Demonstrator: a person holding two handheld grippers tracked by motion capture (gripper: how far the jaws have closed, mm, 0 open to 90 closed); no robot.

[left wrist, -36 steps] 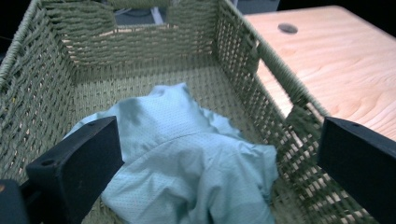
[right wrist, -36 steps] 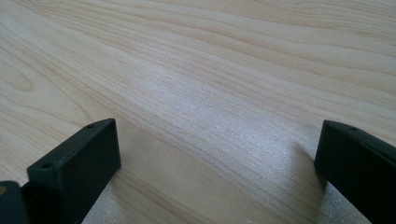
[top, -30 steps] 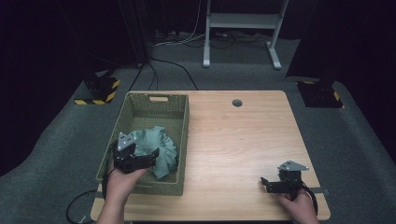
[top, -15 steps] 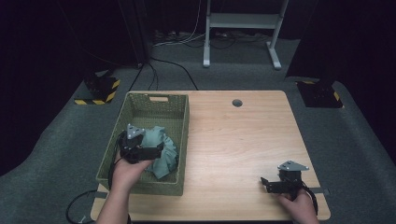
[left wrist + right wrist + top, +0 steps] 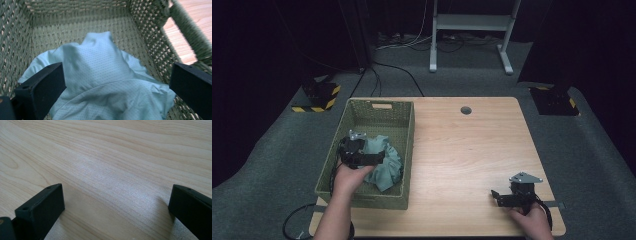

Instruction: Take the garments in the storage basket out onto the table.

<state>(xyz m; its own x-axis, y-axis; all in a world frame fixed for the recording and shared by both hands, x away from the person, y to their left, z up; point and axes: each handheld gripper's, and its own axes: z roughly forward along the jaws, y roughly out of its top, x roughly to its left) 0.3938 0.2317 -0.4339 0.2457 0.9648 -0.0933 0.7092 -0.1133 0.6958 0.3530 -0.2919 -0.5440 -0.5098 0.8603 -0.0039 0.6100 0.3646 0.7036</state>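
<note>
With my left gripper (image 5: 117, 87) spread wide over the pale green cloth (image 5: 105, 82) bunched in the basket (image 5: 404, 130) and my right gripper (image 5: 115, 207) idle and unclenched on the table (image 5: 472, 150), I feared a jaw snagging the weave if I closed too low.

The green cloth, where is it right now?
In the high view the green cloth lies crumpled inside the woven basket at the table's left side, right under the open left tongs.
</note>
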